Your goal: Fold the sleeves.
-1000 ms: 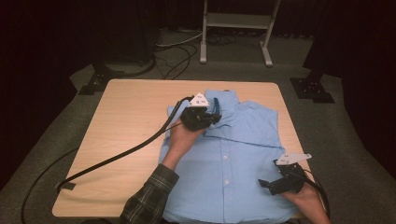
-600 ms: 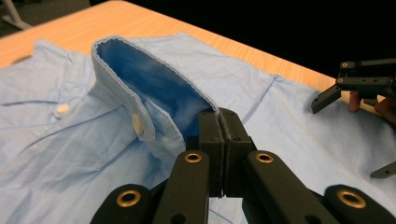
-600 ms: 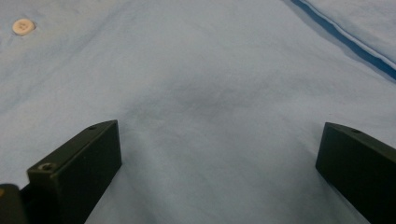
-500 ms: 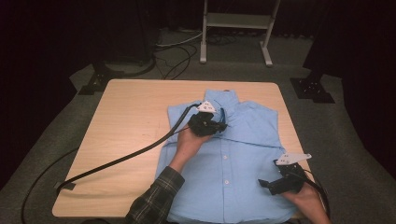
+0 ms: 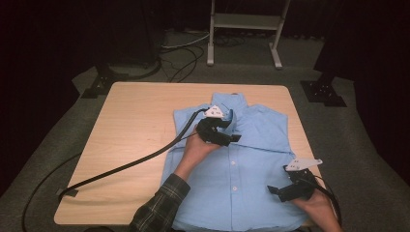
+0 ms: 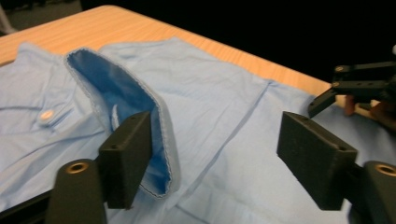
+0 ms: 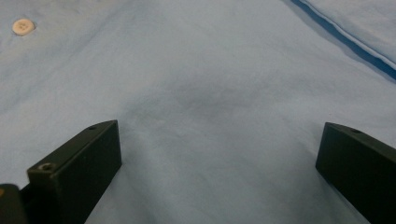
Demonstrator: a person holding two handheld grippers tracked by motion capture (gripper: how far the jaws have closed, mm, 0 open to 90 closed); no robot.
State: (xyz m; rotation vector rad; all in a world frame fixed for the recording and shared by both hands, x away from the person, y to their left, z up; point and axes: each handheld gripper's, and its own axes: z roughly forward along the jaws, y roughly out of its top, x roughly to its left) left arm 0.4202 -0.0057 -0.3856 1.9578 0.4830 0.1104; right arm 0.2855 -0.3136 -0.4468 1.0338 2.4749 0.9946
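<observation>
Left gripper [image 5: 231,138] hovers over the blue shirt [image 5: 251,164], jaws just opened, clamping nothing. Beside its left jaw a folded flap [image 6: 126,102] stands up. Right gripper [image 5: 275,189], jaws apart, rests low on the shirt.

Light blue shirt [image 5: 241,169] across a pale, wood-grained table [image 5: 130,140], white buttons [image 5: 232,163] down its front. The fold's [image 6: 121,93] inside shows a deeper blue. Both grippers, left gripper [image 5: 231,139] and right gripper [image 5: 276,190], are black with pale grey top plates. The sleeve [image 5: 159,208] is a dark green plaid, the floor [image 5: 367,145] grey.
</observation>
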